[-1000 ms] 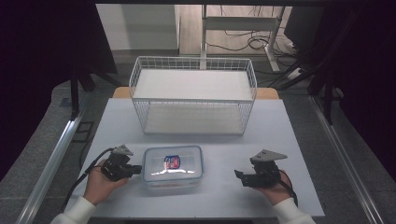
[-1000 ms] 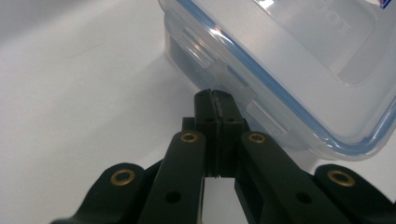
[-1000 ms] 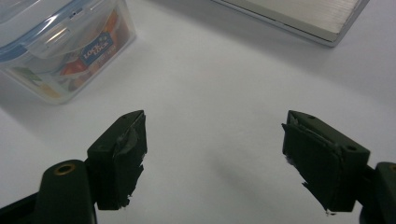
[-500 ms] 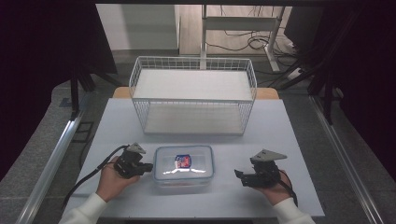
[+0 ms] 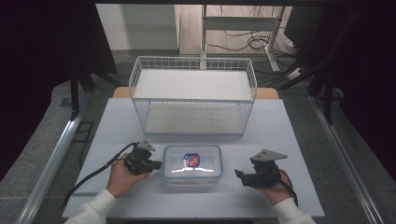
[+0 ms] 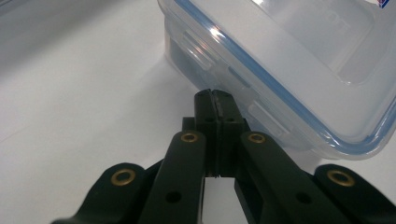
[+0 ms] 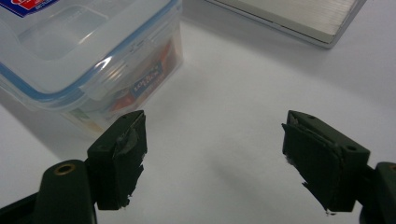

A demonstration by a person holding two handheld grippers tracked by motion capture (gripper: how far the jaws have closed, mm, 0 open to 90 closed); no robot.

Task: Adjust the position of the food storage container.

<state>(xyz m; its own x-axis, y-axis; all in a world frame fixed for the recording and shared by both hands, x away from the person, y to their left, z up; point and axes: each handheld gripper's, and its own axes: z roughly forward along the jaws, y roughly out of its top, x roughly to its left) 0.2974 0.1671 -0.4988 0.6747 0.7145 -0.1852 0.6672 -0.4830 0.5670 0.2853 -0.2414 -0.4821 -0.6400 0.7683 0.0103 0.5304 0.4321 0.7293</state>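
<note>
- Container (image 5: 192,163) first: the clear lidded box with the blue seal sits in the lower middle of the high view, on the white table (image 5: 299,126), just below the wire basket (image 5: 193,95). It holds colourful packets, seen through its wall in the right gripper view.
- Your left gripper (image 5: 148,164) now has its jaws pressed together with nothing between them, tips touching or all but touching the box's left side by a latch tab (image 6: 236,77).
- A second ago the box lay further left in the frame; it has slid rightward with your left hand (image 5: 122,178) following, which suggests you are pushing it rather than grasping it.
- Your right gripper (image 5: 243,176) has kept its place at lower right, jaws spread wide, near the box but apart from it.
- The basket has not shifted between frames.
</note>
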